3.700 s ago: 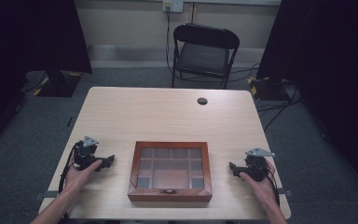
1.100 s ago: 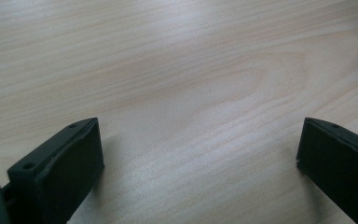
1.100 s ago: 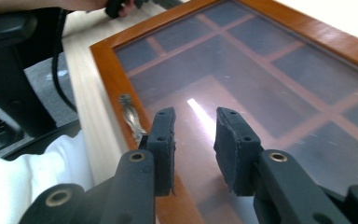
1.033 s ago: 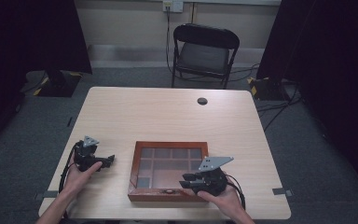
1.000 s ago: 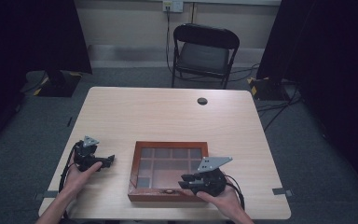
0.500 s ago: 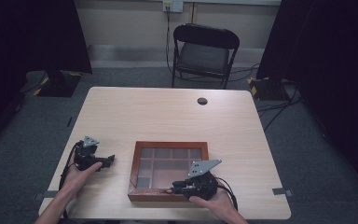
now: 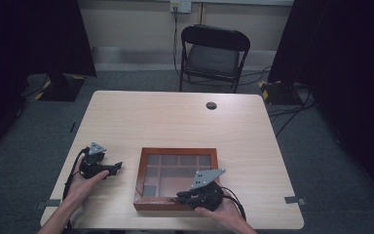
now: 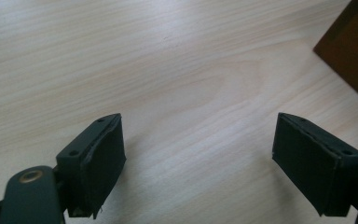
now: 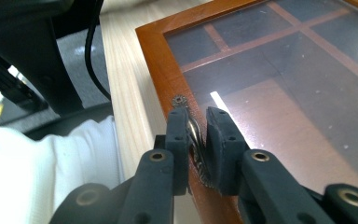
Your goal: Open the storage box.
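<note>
Right gripper view: right gripper (image 9: 196, 135) is clamping its pads on the small metal latch (image 9: 193, 128) at the front rim of the wooden box (image 9: 158, 70), jaws having just been closing onto it. Glass lid is lying flat, dividers showing under it. High view: box (image 7: 141, 168) is sitting at the near middle of the table (image 7: 175, 122). Left gripper (image 7: 113, 168) is resting on the table left of the box, jaws spread with nothing between them, having just been narrowing
</note>
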Tool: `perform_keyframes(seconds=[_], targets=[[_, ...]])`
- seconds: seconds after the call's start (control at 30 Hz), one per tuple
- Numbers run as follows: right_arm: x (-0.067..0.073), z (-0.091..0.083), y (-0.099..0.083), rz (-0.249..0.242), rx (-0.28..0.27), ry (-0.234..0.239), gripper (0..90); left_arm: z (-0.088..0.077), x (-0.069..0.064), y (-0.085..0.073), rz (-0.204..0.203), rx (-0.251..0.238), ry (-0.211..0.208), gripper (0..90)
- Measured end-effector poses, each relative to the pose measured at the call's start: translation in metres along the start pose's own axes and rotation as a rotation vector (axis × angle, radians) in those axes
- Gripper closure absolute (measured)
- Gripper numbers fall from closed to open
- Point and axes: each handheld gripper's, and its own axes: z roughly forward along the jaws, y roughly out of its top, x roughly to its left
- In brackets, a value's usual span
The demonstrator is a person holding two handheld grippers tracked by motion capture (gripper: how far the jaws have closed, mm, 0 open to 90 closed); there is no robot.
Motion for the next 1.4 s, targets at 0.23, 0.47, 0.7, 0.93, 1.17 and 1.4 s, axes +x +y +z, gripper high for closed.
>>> perform_keyframes(seconds=[0.23, 0.47, 0.7, 0.93, 1.17, 1.4], targets=[[0.002, 0.000, 0.005, -0.031, 0.021, -0.001, 82.3, -0.008, -0.011, 0.004, 0.002, -0.047, -0.053, 16.5], [0.000, -0.004, 0.008, -0.009, 0.006, 0.014, 82.4, -0.019, -0.019, 0.005, 0.044, -0.071, -0.146, 15.9], [-0.001, -0.010, 0.015, -0.020, 0.001, 0.015, 82.7, -0.026, -0.025, 0.006, 0.082, -0.098, -0.203, 15.9], [-0.001, -0.013, 0.021, -0.020, 0.010, 0.023, 83.1, -0.027, -0.029, 0.006, 0.108, -0.105, -0.238, 16.3], [-0.003, -0.018, 0.030, -0.017, 0.019, 0.027, 83.2, -0.027, -0.036, 0.007, 0.136, -0.129, -0.284, 16.2], [-0.004, -0.023, 0.036, -0.015, 0.010, 0.031, 83.3, -0.027, -0.044, 0.009, 0.168, -0.128, -0.326, 16.2]])
